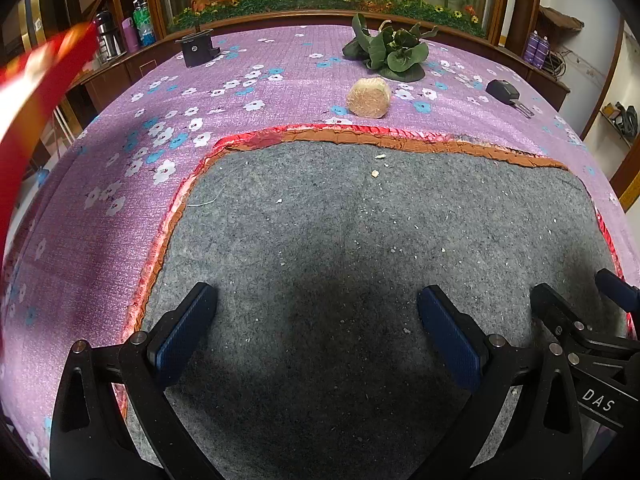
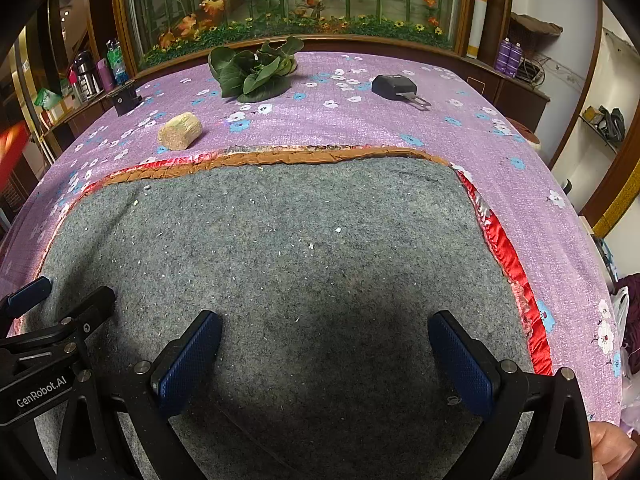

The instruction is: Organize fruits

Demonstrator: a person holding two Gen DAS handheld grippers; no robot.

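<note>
1. The left gripper [image 1: 318,320] hangs over a grey mat [image 1: 360,240], its blue-padded fingers [image 1: 184,332] spread wide apart with nothing between them.
2. The right gripper [image 2: 324,344] hangs over the same mat [image 2: 280,248], just beside the left one; its fingers [image 2: 464,364] are also wide apart and hold nothing.
3. In the left wrist view, part of the right gripper shows at the lower right edge; in the right wrist view, part of the left gripper shows at the lower left edge.
4. The mat has a red and orange trim [image 1: 360,136] and lies on a table covered by a purple flowered cloth [image 1: 120,140]. Pale crumbs are scattered on the mat.
5. Ahead of the left gripper, just past the mat's far trim, lies a tan fibrous bundle [image 1: 368,98]; from the right gripper it is ahead and to the left [image 2: 180,131].
6. Farther ahead, beyond the bundle, lies a bunch of green leaves [image 1: 392,54], near the table's far edge [image 2: 256,70].
7. A dark key [image 1: 506,94] lies ahead and to the right of the left gripper, and ahead, slightly right, of the right gripper [image 2: 398,88].
8. A small black holder [image 1: 196,48] stands far ahead to the left.
9. No fruit can be made out on the table in either view.
10. A fingertip [image 2: 612,452] shows at the lower right of the right wrist view.
11. A blurred red strip [image 1: 36,96] crosses the left edge of the left wrist view.
</note>
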